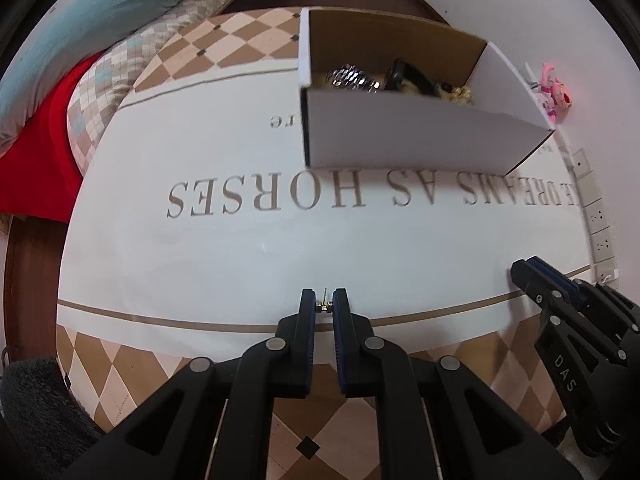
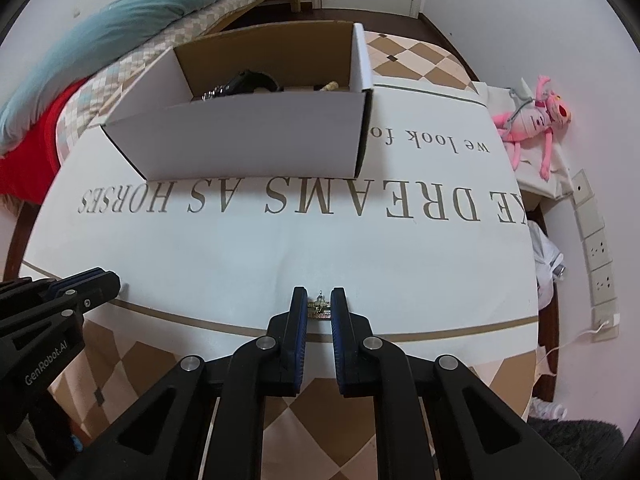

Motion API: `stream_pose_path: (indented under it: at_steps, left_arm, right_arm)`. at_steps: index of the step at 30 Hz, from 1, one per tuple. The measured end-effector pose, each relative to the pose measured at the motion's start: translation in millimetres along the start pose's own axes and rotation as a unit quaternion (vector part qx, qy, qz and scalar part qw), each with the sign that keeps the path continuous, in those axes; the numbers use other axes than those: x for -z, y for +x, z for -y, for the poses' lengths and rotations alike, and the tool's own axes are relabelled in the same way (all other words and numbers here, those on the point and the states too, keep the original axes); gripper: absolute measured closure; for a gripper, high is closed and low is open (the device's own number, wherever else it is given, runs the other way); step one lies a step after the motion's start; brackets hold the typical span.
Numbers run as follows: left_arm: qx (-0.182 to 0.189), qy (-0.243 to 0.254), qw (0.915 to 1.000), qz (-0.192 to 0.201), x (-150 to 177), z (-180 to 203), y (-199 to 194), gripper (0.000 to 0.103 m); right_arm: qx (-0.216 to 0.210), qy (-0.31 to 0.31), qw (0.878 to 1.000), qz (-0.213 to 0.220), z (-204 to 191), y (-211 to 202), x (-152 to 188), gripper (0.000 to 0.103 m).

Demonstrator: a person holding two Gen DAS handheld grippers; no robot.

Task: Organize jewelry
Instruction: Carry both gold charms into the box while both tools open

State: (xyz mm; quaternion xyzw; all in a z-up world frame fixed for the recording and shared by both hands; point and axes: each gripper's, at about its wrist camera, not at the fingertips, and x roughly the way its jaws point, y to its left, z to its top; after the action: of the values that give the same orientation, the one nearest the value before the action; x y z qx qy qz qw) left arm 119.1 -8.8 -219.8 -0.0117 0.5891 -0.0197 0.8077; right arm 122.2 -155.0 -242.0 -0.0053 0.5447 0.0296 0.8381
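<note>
— White walls at the back, a bed with a teal quilt (image 2: 132, 12) in the upper left, and the tablecloth (image 2: 280, 248) with its checked border and big upside-down lettering filling the middle. What else is around?

— An open cardboard box (image 2: 256, 136) sits on the cloth in the upper middle of the right wrist view, with dark and silvery pieces of jewelry (image 1: 352, 76) inside, seen better from the left wrist. A pink plush toy (image 2: 532, 120) lies at the right edge, with wall sockets (image 2: 596, 248) below it.

— Anything between the grippers and the box?

— Only bare cloth.

— And the grippers?

— Right gripper (image 2: 319, 310) is clamped on a small gold ornament (image 2: 319, 307) at the lower middle, just above the tan stripe. Left gripper (image 1: 324, 307) pinches a tiny gold earring stud (image 1: 324, 306) the same way — jaws nearly together, the piece bridging them. Each shows in the other's lower corner, well apart.
</note>
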Motion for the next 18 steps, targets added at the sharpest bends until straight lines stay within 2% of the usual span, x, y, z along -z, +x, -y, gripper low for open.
stream_pose_path:
  at_steps: [10,18]
  left_arm:
    - [0.018,-0.006,0.9988,0.045,-33.5,5.5,-41.6,0.097]
    - [0.03,-0.017,0.9964,0.077,-72.5,8.5,-66.7,0.097]
  right_arm:
    - [-0.023,0.032,0.998,0.043,6.9,-44.0,-25.4,0.091]
    - [-0.043,0.036,0.994,0.092,9.8,-84.9,-75.2,0.091]
